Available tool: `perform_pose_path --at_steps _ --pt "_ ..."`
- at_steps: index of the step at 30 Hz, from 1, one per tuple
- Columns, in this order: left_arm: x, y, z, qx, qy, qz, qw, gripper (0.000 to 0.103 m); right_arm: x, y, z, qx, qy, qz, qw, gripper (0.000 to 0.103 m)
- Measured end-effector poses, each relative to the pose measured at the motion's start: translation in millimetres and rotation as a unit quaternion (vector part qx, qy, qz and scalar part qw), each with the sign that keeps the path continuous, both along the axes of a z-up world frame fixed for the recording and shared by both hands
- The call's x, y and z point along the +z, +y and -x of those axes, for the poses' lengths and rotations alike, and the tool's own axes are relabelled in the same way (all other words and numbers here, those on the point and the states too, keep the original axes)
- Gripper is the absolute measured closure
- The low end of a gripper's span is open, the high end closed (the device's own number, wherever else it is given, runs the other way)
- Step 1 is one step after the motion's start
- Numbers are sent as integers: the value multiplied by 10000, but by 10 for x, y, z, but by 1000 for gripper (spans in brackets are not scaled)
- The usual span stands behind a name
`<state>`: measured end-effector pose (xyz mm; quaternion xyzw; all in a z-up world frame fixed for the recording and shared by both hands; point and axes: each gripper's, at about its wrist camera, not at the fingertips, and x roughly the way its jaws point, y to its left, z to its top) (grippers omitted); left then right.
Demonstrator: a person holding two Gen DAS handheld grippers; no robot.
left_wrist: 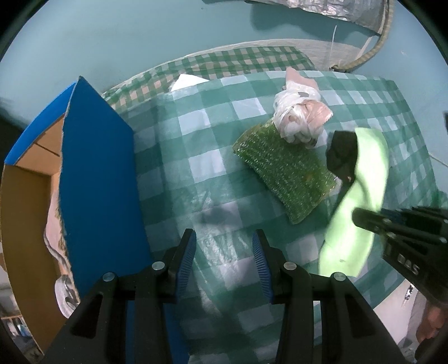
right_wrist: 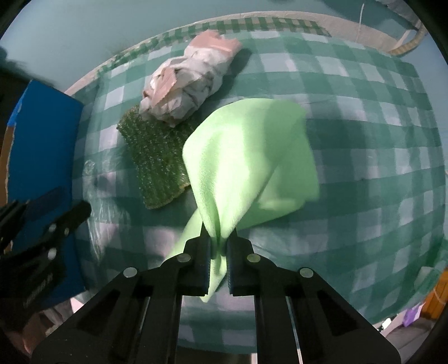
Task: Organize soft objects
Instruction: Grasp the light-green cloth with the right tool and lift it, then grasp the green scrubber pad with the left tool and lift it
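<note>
My right gripper (right_wrist: 219, 232) is shut on a light green cloth (right_wrist: 252, 156), which hangs bunched from the jaws just above the checked tablecloth (right_wrist: 364, 140). From the left wrist view the same cloth (left_wrist: 361, 196) shows at the right. To its left lies a glittery green scrub pad (right_wrist: 151, 156) (left_wrist: 282, 173). A pink bundle wrapped in clear plastic (right_wrist: 184, 84) (left_wrist: 299, 117) rests on the pad's far end. My left gripper (left_wrist: 224, 238) is open over bare tablecloth with nothing between its fingers, close to the blue box (left_wrist: 98, 168).
The blue cardboard box (right_wrist: 42, 140) stands open at the table's left edge with pale soft items (left_wrist: 53, 229) inside. A second, smaller-checked cloth (left_wrist: 224, 64) lies along the table's far edge. A silvery sheet (left_wrist: 336, 11) lies beyond the table.
</note>
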<state>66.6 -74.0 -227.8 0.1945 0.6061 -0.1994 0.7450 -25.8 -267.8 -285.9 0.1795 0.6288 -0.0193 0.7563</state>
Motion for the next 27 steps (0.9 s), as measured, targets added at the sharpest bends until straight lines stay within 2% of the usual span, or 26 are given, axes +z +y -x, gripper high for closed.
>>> perform_pose_path --at_steps 5,7,8,11,13,17,20,23,27 --pt "-21 -66 -69 106 121 101 9998 60 89 -225 176 -81 -20 59 9999 95" --pt "-36 -124 -93 137 170 128 9997 56 90 -342 233 -158 -10 67 9999 95" --pt "-42 -147 -101 155 193 148 9996 51 86 -392 259 -199 -1 74 9998 95" --pt "-54 -224 -128 275 264 279 9989 47 69 -572 316 -289 8 71 9996 95" --pt "-56 -271 -159 406 311 439 9977 39 68 -658 348 -315 14 58 9995 95" --pt "-81 -331 -236 766 437 799 9929 37 78 -759 356 -275 -14 61 9996 95" --pt "-115 -357 -287 1006 540 1003 9884 30 90 -807 336 -182 -49 92 9998 95" --pt "-164 -400 -331 1252 616 1163 9834 29 123 -885 347 -85 -74 130 9999 95" --pt "-231 -517 -368 1315 654 1118 9828 29 132 -903 268 52 -103 170 9998 95"
